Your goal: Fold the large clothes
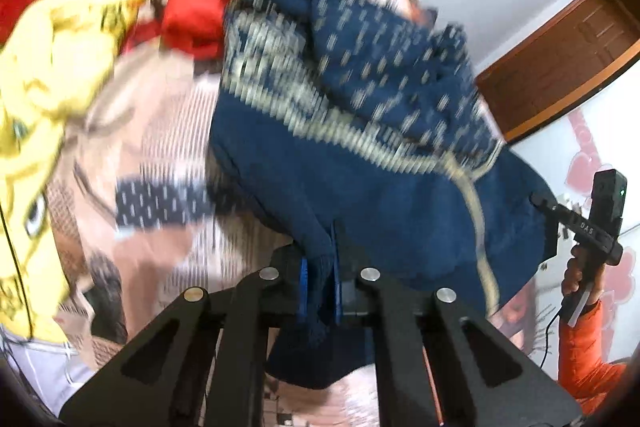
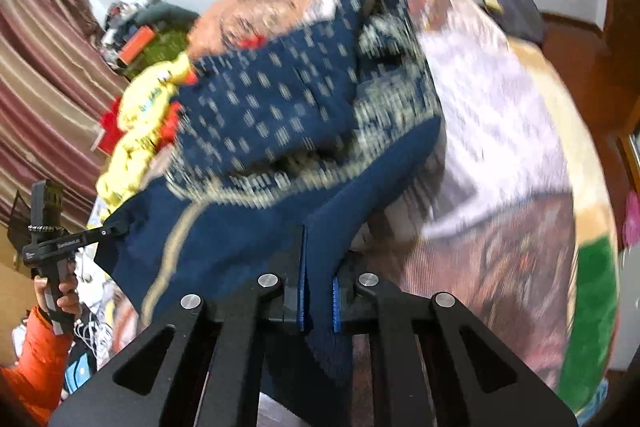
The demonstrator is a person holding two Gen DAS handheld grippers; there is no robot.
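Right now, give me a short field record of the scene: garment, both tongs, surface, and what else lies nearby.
garment: navy knitted sweater with cream pattern, bunched, partly lifted off the bed
left tongs: shut on sweater's navy edge
right tongs: shut on sweater's navy edge
surface: printed brown and pink bedspread
nearby: yellow cartoon-print cloth and folded red cloth, beyond the sweater
image quality: motion blur, fine detail unclear

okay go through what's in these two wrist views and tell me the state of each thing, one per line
Left gripper: shut on the navy sweater.
Right gripper: shut on the navy sweater.
Navy sweater: bunched, an edge pinched at two spots.
Yellow garment: crumpled in a heap on the bed.
Red garment: folded, beside the yellow garment.
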